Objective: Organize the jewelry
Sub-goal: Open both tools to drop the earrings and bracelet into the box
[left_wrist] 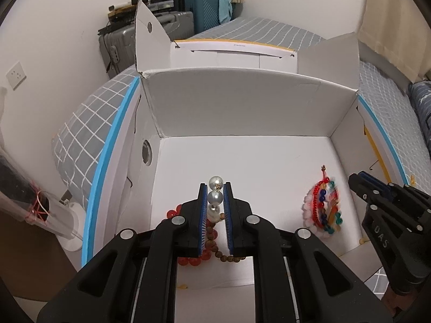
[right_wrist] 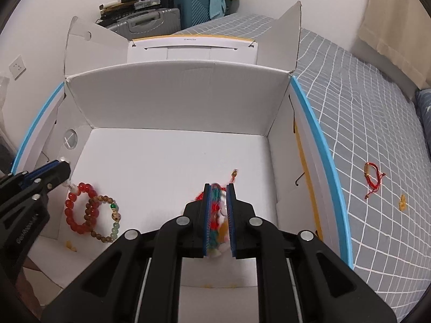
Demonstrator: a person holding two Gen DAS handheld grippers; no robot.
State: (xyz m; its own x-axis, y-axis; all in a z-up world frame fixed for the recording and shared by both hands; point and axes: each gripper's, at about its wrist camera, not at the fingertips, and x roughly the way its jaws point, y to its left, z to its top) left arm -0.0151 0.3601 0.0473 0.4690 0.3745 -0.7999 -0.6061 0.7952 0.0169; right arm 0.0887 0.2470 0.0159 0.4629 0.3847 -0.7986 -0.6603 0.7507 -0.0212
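Observation:
My left gripper (left_wrist: 215, 191) is shut on a pearl piece (left_wrist: 215, 196), held over the left floor of the white cardboard box (left_wrist: 242, 102). Below it lie a red bead bracelet (right_wrist: 78, 207) and a brown wooden bead bracelet with green beads (right_wrist: 103, 218). My right gripper (right_wrist: 218, 191) sits low over the right floor of the box with a bundle of colourful bracelets (right_wrist: 219, 215) between its fingers; in the left wrist view the bundle (left_wrist: 323, 210) looks blurred and just off the right gripper's fingertips (left_wrist: 358, 180). A red cord bracelet (right_wrist: 373, 177) lies on the bedspread outside the box.
The box (right_wrist: 175, 102) stands on a bed with a grey checked cover (right_wrist: 363, 94), its flaps standing up at the back. A small yellow piece (right_wrist: 402, 202) lies on the cover near the red cord bracelet. Suitcases (right_wrist: 188, 8) stand by the far wall.

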